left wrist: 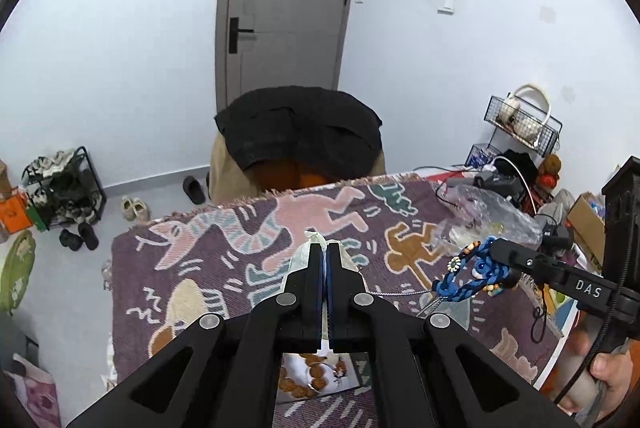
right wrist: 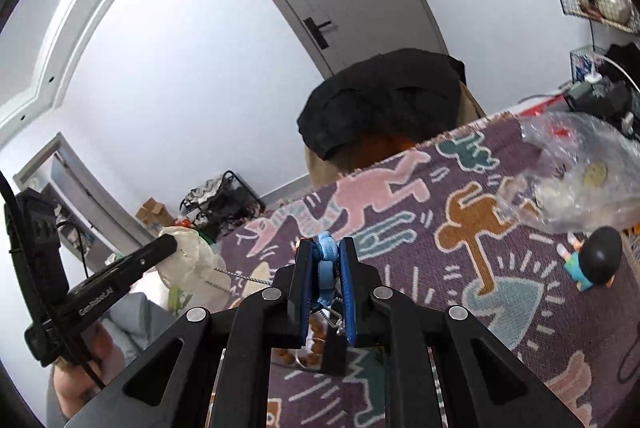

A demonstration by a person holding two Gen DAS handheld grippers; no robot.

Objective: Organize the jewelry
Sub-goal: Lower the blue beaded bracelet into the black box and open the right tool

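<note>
My left gripper (left wrist: 325, 248) is shut on a thin translucent pouch (left wrist: 298, 260), held above the patterned cloth; it also shows in the right wrist view (right wrist: 188, 260). My right gripper (right wrist: 325, 246) is shut on a blue braided bracelet (right wrist: 326, 268) with beads and a flower charm, seen from the side in the left wrist view (left wrist: 468, 274). A thin silver chain (left wrist: 400, 293) hangs from the bracelet toward the pouch. The right gripper (left wrist: 494, 250) is to the right of the left one, at about the same height.
A purple cloth with animal figures (left wrist: 240, 268) covers the table. A crumpled clear plastic bag (right wrist: 580, 172) and a small black-haired figurine (right wrist: 592, 260) lie at the right. A tray of brown beads (left wrist: 308, 376) lies below the grippers. A chair with a black garment (left wrist: 300, 132) stands behind the table.
</note>
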